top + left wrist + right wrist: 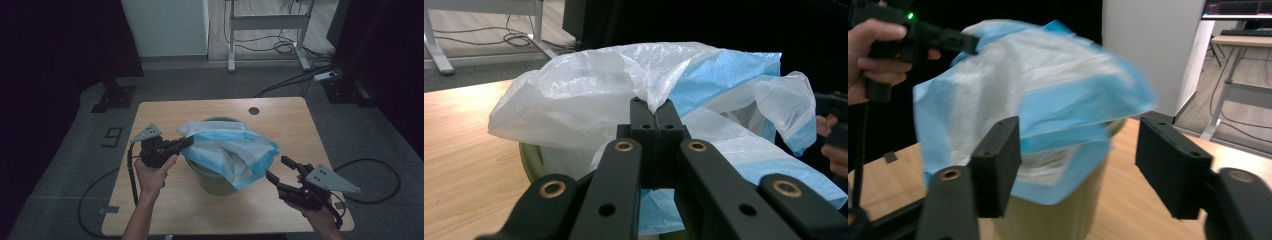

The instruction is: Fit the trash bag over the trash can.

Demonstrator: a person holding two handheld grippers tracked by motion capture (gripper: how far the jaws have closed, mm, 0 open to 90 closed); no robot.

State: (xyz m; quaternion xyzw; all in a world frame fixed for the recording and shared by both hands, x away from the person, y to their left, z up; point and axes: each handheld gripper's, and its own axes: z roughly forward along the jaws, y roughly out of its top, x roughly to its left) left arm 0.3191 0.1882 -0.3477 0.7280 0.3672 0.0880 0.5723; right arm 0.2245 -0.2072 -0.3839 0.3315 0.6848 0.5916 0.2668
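high view has a blue-and-white plastic bag [235, 150] draped over the mouth of a green bin [212, 181] near the middle of the wooden table [165, 200], more heaped on top than tucked around the rim. left gripper [186, 142] has its jaws pinched fully together on a fold of the bag at the bin's left edge; the left gripper view shows thin white film [651, 92] bunched up out of the closed tips. right gripper [280, 169] hangs just off the bag's lower right corner with its jaws standing wide and nothing between the pads; the right gripper view shows the bag edge [1058, 185] beyond them, not touched

risks from here, as i judge them:
- the film is thin, so a hard tug from the left could stretch or tear it at the pinch point
- with one corner held, the loose right side may slide off the rim or slump into the bin
- the bin looks light, so pulling sideways could drag or tip it on the smooth tabletop
- the right gripper could close on air or on several layers at once, since the hanging edge is floppy and blurred in its own view, and that would leave the opening shut
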